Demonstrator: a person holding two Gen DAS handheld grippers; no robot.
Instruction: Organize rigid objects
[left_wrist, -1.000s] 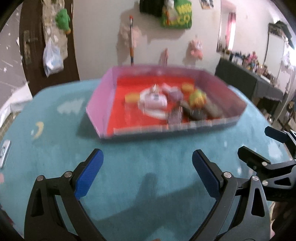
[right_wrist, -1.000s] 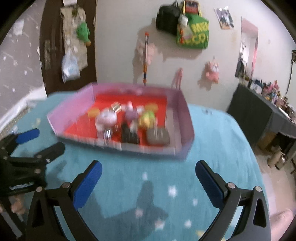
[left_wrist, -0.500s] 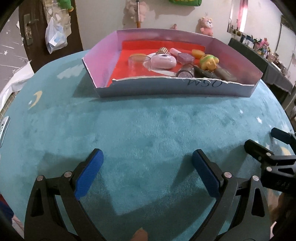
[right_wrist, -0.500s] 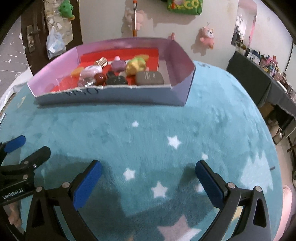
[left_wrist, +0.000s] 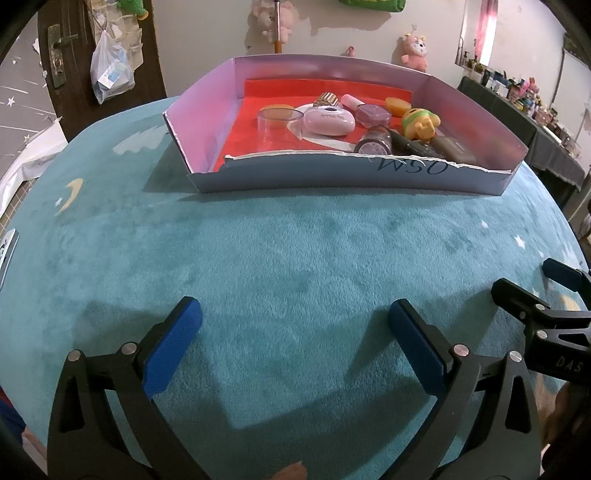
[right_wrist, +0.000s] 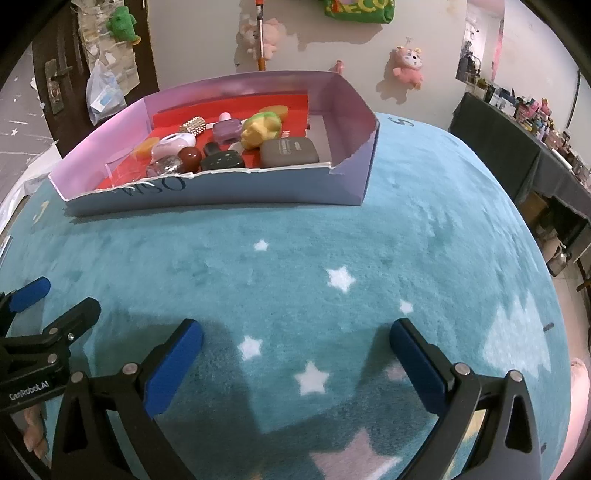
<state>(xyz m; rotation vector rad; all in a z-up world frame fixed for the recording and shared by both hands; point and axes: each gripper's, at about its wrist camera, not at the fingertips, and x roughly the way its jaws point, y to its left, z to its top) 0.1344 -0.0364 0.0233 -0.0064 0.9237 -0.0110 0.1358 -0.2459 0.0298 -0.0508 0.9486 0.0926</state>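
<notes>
Teal plush star-printed surface (left_wrist: 295, 258). Shallow lilac cardboard tray with red floor (left_wrist: 406, 177), long axis left-right, far side of the surface; holds clear plastic cup (left_wrist: 277, 123), pink oval case (left_wrist: 328, 120), grey rounded case (right_wrist: 290, 151) visible in full only from the right wrist. Left gripper (left_wrist: 293, 325) released, empty. Right gripper (right_wrist: 295, 343) released, empty.

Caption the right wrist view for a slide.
Open right gripper hovers above a teal starry blanket, facing a cardboard tray of small trinkets; left gripper at left edge.
</notes>
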